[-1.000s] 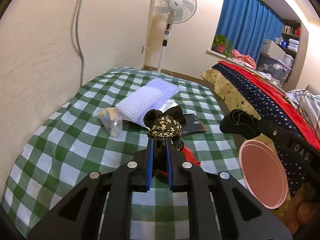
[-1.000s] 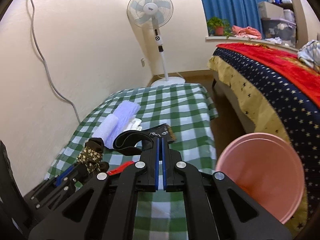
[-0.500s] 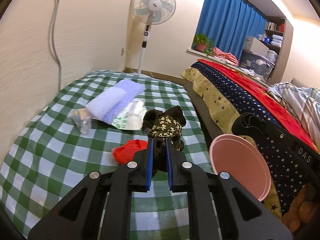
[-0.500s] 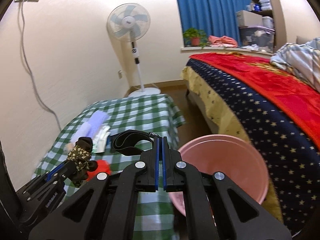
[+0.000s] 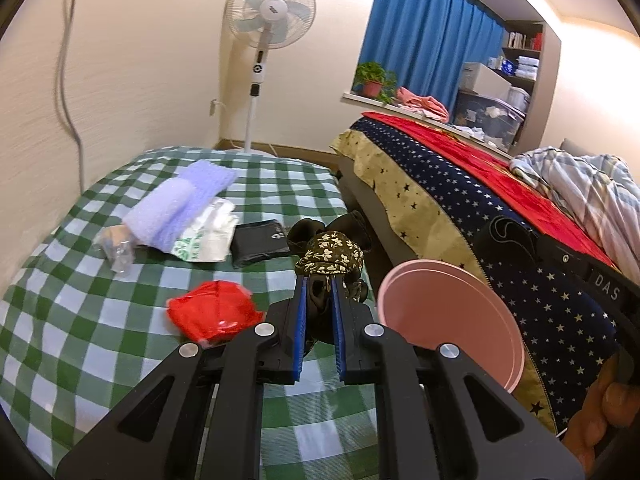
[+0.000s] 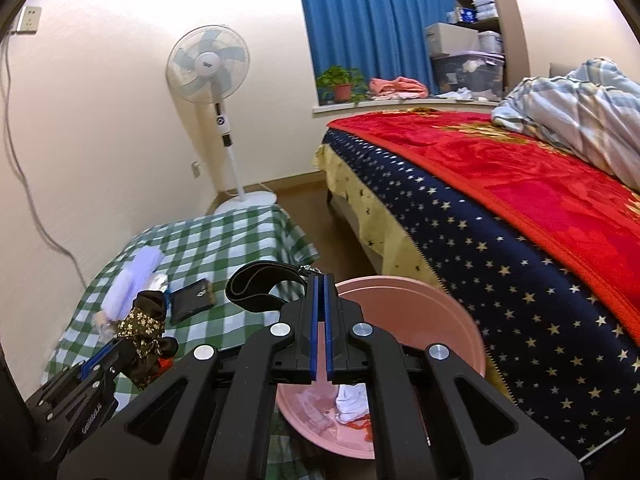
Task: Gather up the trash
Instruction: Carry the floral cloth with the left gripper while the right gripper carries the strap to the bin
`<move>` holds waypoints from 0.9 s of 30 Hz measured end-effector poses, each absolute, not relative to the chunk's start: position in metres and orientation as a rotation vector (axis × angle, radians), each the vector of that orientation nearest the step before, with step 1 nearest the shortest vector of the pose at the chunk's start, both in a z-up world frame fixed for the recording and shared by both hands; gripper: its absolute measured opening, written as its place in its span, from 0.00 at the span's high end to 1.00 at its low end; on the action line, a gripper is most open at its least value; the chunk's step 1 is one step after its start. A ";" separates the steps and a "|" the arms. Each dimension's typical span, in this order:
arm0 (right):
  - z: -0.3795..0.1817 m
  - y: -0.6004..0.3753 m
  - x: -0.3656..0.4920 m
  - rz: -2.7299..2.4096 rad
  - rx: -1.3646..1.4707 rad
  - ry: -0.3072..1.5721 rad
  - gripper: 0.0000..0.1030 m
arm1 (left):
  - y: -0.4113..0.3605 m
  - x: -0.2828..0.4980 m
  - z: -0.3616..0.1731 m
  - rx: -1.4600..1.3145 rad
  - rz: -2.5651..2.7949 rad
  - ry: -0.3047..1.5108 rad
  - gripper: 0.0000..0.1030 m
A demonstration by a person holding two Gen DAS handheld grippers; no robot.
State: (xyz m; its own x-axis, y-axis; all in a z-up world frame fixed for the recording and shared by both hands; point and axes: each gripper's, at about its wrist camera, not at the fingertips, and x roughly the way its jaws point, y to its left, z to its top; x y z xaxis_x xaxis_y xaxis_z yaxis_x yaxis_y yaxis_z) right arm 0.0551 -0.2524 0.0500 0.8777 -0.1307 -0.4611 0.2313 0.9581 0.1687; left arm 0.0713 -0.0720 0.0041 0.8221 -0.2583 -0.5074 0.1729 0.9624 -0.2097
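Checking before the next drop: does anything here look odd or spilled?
Nothing spilled. Odd for trash: the left gripper holds a floral cloth scrunchie, the right gripper a black band. The pink bin stands upright.

A basin (image 6: 452, 312) stands on the floor between the checked table (image 5: 100, 320) and the bed (image 6: 520, 220), with scraps lying in it. On the table, a wallet (image 5: 260, 242) lies right of a towel (image 5: 180, 204); a fan (image 5: 270, 40) stands behind the table.
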 end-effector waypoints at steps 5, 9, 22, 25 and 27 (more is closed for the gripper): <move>0.046 -0.262 0.054 -0.231 0.229 0.457 0.97 | -0.083 0.074 0.001 -0.153 -0.253 0.566 0.89; 0.044 -0.267 0.053 -0.268 0.223 0.446 0.97 | -0.093 0.076 -0.001 -0.142 -0.272 0.566 0.89; 0.035 -0.287 0.048 -0.394 0.231 0.428 0.97 | -0.131 0.082 -0.008 -0.124 -0.357 0.569 0.89; 0.033 -0.293 0.047 -0.417 0.232 0.425 0.97 | -0.143 0.082 -0.010 -0.117 -0.386 0.570 0.89; 0.033 -0.298 0.046 -0.431 0.234 0.427 0.97 | -0.148 0.082 -0.010 -0.115 -0.400 0.572 0.89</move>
State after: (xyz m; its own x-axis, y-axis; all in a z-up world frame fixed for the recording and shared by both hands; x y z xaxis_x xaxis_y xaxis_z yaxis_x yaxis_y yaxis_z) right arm 0.0463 -0.2975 0.0327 0.8221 -0.3534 -0.4464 0.4498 0.8838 0.1289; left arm 0.0822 -0.1478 -0.0104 0.7662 -0.3993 -0.5035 0.3363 0.9168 -0.2153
